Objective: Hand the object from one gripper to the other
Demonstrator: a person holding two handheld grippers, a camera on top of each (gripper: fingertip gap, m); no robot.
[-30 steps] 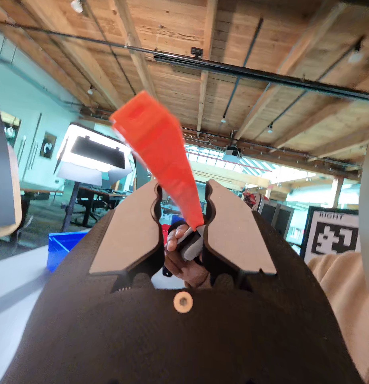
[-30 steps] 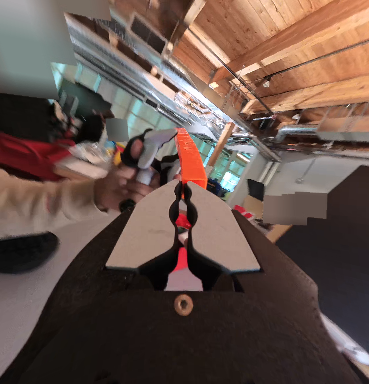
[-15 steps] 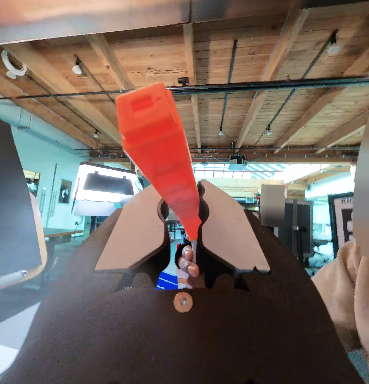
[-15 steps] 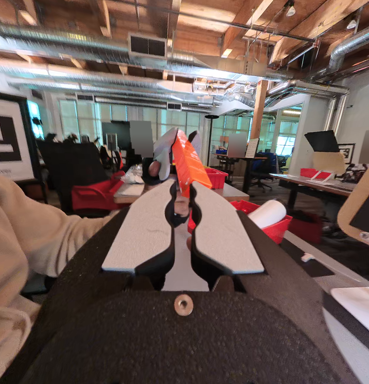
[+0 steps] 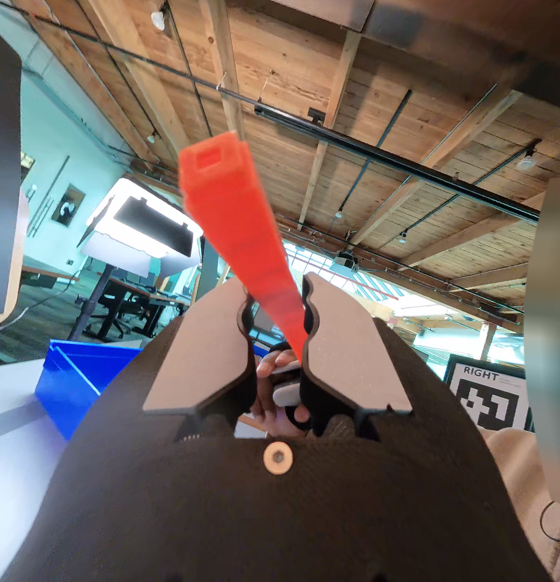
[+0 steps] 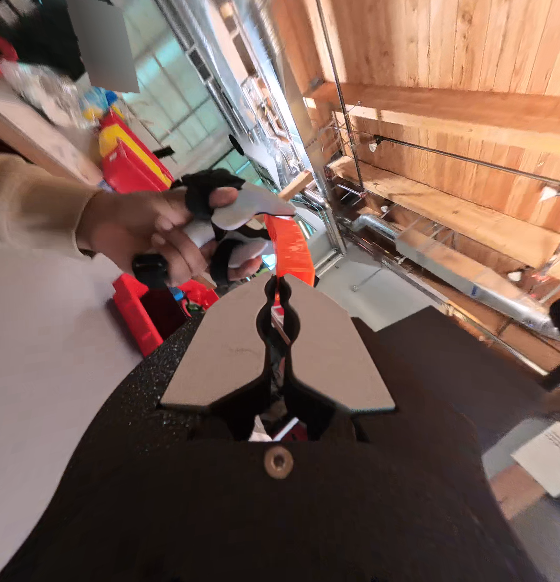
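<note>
So both grippers are up in the air here, tilted toward the wooden ceiling (image 5: pixel 398 94), and the thing being passed is a long orange plastic bar (image 5: pixel 237 233) with a squarish end. In the left wrist view the left gripper (image 5: pixel 274 289) has its jaws apart, a moderate gap and not wide, and the bar runs up through that gap, leaning to the left and sticking out well past the tips. It sits right against the inner edge of the right-hand finger while there's clear daylight between it and the left-hand finger, so it doesn't look clamped from this side. Down behind the gap you can see a hand (image 5: pixel 278 406) wrapped around the other tool's grey handle. Off to the left, lower than the jaws, there's a blue bin (image 5: pixel 73 381), and over on the right a black-and-white marker board (image 5: pixel 489 400) next to a cream sleeve (image 5: pixel 524 491). In the right wrist view the right gripper (image 6: pixel 279 278) has its jaws nearly together, pinched on the near end of the orange bar (image 6: pixel 289 245) right at the fingertips, and the bar rises straight beyond them. Just past the tips and a bit left, a hand (image 6: pixel 152 233) grips the left gripper, whose grey fingers (image 6: pixel 250 204) sit at the far end of the bar; whether they're touching it from this angle I can't tell. A red bin (image 6: pixel 133 305) sits left of the jaws, partly hidden behind them.
</note>
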